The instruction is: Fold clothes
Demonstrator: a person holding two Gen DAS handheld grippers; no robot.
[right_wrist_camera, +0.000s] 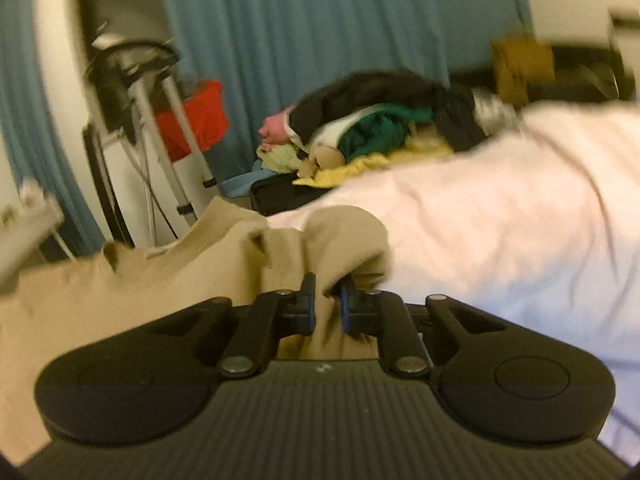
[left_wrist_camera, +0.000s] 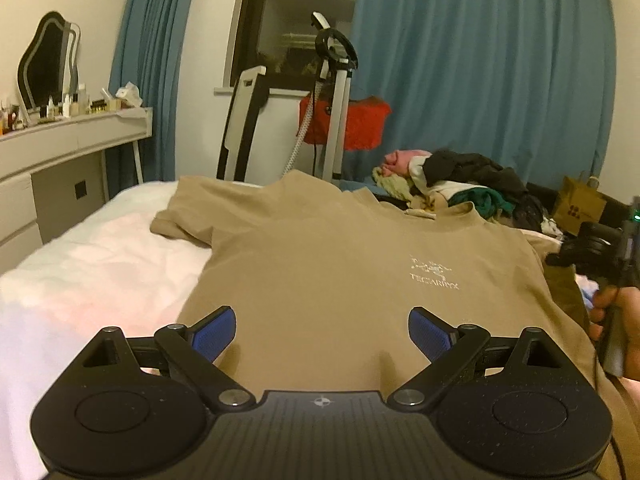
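Note:
A tan T-shirt [left_wrist_camera: 320, 264] with a small white chest logo lies spread on the white bed [left_wrist_camera: 92, 264], its collar toward the far side. My left gripper [left_wrist_camera: 321, 330] hovers open over the shirt's lower part, blue pads wide apart, nothing between them. At the right edge of the left wrist view a hand holds the other black gripper body [left_wrist_camera: 600, 248]. In the right wrist view my right gripper [right_wrist_camera: 328, 306] is shut on a bunched fold of the tan T-shirt [right_wrist_camera: 344, 240], near the shirt's right side, with white bedding [right_wrist_camera: 500, 220] to its right.
A pile of mixed clothes [left_wrist_camera: 460, 184] lies at the far end of the bed. A garment steamer stand [left_wrist_camera: 336, 92] and a red cloth [left_wrist_camera: 356, 124] stand before blue curtains [left_wrist_camera: 480, 80]. A white dresser [left_wrist_camera: 60, 148] with a mirror is on the left. A brown paper bag [left_wrist_camera: 580, 200] sits far right.

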